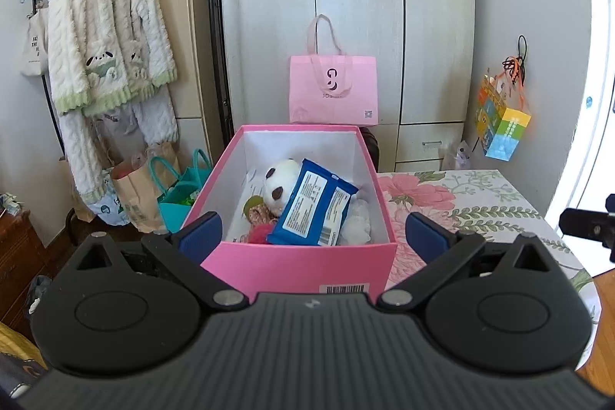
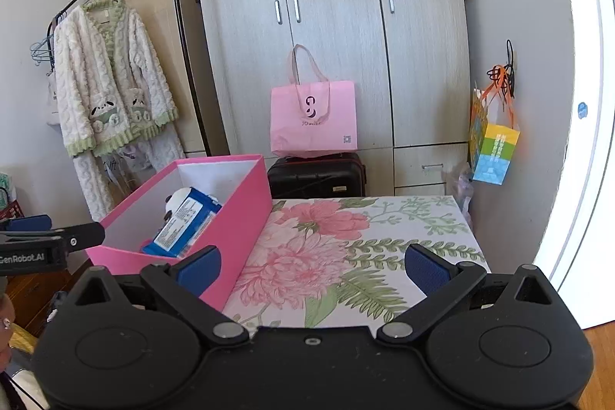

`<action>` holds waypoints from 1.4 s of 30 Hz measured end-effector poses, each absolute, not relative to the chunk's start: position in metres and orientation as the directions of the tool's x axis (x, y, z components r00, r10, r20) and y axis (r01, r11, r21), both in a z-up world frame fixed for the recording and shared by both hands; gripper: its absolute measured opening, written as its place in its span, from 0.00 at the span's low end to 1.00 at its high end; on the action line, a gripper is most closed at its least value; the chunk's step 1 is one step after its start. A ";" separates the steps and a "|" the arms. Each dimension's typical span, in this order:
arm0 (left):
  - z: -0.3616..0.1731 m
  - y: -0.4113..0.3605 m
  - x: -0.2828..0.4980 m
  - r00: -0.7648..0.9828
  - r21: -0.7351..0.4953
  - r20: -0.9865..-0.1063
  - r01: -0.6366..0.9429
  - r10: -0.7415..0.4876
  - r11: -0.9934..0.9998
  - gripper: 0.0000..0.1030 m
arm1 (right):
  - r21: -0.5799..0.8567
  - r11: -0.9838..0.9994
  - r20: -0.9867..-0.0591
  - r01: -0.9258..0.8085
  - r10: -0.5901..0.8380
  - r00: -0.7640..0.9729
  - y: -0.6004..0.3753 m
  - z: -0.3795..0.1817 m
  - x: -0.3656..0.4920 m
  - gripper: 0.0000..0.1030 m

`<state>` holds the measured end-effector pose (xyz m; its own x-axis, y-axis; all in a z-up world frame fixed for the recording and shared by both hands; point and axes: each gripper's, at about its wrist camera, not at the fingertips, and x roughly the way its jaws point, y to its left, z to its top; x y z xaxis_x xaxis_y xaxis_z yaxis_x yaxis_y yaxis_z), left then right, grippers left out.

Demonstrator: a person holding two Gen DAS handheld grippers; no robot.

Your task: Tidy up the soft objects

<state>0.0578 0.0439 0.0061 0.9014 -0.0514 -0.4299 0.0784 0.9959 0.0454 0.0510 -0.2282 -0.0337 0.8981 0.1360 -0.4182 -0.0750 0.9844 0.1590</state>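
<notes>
A pink box (image 1: 307, 266) stands on the flowered table (image 1: 461, 202). Inside lie a panda plush (image 1: 278, 181), a blue wipes pack (image 1: 313, 208), a white soft item (image 1: 359, 218) and small pink and brown soft pieces (image 1: 257, 214). My left gripper (image 1: 313, 233) is open and empty, just in front of the box's near wall. My right gripper (image 2: 313, 266) is open and empty over the table, right of the box (image 2: 238, 218). The wipes pack (image 2: 184, 221) shows in that view too. The left gripper (image 2: 50, 241) shows at the left edge.
A pink tote (image 2: 313, 118) sits on a black suitcase (image 2: 317, 175) before the wardrobe (image 2: 326, 25). A fleece robe (image 1: 103, 37) hangs on a rack at left. Paper and teal bags (image 1: 169, 191) stand on the floor. A colourful bag (image 2: 494, 145) hangs at right.
</notes>
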 end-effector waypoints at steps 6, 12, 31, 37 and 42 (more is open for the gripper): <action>-0.002 0.037 0.053 0.903 0.070 -0.426 0.082 -0.045 0.994 1.00 | 0.092 0.995 -0.413 -0.029 0.065 0.908 -0.218 -0.039 0.041 1.00; -0.004 0.029 0.049 0.904 0.100 -0.426 0.092 -0.041 0.991 1.00 | 0.064 0.998 -0.398 -0.001 0.027 0.917 -0.217 -0.036 0.033 1.00; -0.006 0.020 0.033 0.914 0.118 -0.403 0.094 -0.039 0.989 1.00 | 0.025 0.999 -0.391 0.038 -0.025 0.920 -0.213 -0.039 0.021 1.00; -0.006 0.021 0.030 0.916 0.109 -0.396 0.111 -0.059 0.988 1.00 | -0.001 0.998 -0.369 0.055 -0.052 0.928 -0.211 -0.040 0.015 1.00; -0.007 0.024 0.031 0.916 0.098 -0.396 0.108 -0.061 0.989 1.00 | -0.014 0.997 -0.354 0.077 -0.077 0.932 -0.208 -0.040 0.013 1.00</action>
<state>0.0309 0.0240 -0.0072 0.9163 -0.0608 -0.3959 0.1080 0.9893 0.0980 0.0126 -0.2077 -0.0401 0.9321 -0.0770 -0.3539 0.0772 0.9969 -0.0136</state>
